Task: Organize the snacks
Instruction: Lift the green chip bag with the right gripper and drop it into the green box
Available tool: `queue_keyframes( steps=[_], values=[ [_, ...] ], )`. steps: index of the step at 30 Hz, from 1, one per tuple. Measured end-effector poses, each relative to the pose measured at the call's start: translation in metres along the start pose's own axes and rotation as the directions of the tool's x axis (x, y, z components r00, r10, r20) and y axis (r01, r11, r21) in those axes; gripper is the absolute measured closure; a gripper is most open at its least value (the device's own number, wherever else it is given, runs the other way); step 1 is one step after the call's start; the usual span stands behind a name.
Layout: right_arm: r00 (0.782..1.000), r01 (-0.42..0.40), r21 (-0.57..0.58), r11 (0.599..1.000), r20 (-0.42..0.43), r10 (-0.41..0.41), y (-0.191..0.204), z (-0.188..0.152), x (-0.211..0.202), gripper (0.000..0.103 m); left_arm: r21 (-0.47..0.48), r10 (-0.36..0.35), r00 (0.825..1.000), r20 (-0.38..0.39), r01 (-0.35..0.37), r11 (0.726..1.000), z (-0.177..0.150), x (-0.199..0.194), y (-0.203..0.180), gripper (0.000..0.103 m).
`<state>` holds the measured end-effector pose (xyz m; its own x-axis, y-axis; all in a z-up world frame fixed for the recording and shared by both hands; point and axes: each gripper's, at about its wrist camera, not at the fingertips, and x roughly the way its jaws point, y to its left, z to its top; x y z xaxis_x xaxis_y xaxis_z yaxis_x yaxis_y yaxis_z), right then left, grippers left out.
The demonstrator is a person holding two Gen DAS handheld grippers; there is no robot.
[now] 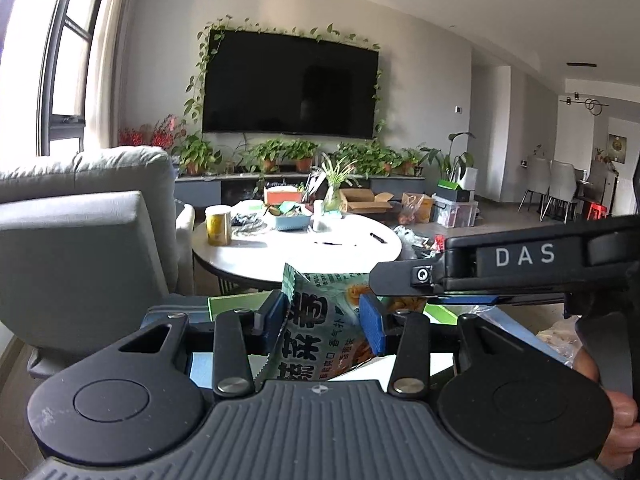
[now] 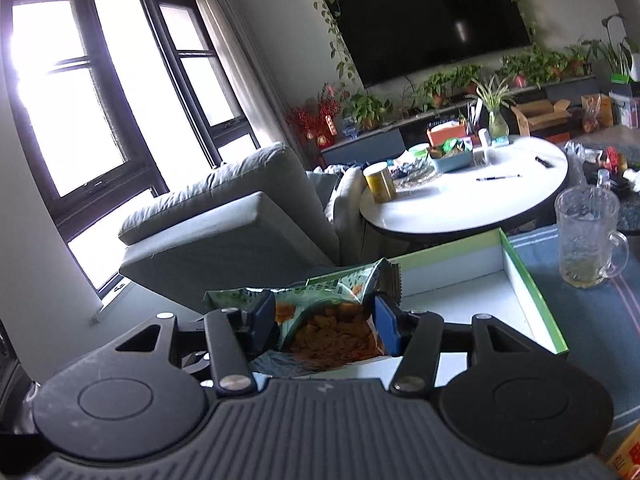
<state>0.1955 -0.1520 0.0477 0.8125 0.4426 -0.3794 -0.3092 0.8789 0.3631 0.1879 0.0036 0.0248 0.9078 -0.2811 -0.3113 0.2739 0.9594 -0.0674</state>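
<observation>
While both hands carry it clear of everything, the green-and-white foil snack bag printed with orange crisps hangs in the air over the shallow white cardboard box with green sides, which lies on a blue striped cloth near the clear glass mug. Beyond them stands the round white tabletop, with a yellow tin near its left edge and a blue basket further back.

My reading is that this is the carrying step: the bag is lifted but not yet placed. The next move calls for lowering it into the box and letting go with both grippers without tipping it.

The left gripper is pressed together on the bag, pinching its foil between blue pads. The right gripper stands wide, its pads against the bag's two sides, so it too appears to hold it.

The bag's long axis runs roughly upright in the left view, its crimped end pointing up and away.
</observation>
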Motion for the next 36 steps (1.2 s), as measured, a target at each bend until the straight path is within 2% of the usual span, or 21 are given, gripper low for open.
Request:
queue_keyframes(
  steps=[17,22,27,36],
  values=[
    [0.994,0.009,0.038,0.999,-0.112,-0.005,-0.014,-0.016,0.037,0.039,-0.035,0.021,0.993,-0.118,-0.025,0.999,-0.024,0.041,0.020,0.063],
    [0.987,0.020,0.072,0.997,-0.158,-0.009,-0.021,-0.021,0.044,0.039,-0.043,0.027,0.986,-0.165,-0.035,0.998,-0.031,0.046,0.022,0.060],
    [0.987,0.041,0.082,0.996,-0.157,-0.027,-0.021,-0.020,0.042,0.039,-0.030,0.054,0.988,-0.144,-0.059,0.998,-0.031,0.038,0.021,0.050],
    [0.995,0.029,0.076,0.997,-0.102,-0.021,-0.017,-0.011,0.017,0.038,-0.032,0.052,0.992,-0.113,-0.056,0.998,-0.025,0.015,0.013,0.046]
  ],
)
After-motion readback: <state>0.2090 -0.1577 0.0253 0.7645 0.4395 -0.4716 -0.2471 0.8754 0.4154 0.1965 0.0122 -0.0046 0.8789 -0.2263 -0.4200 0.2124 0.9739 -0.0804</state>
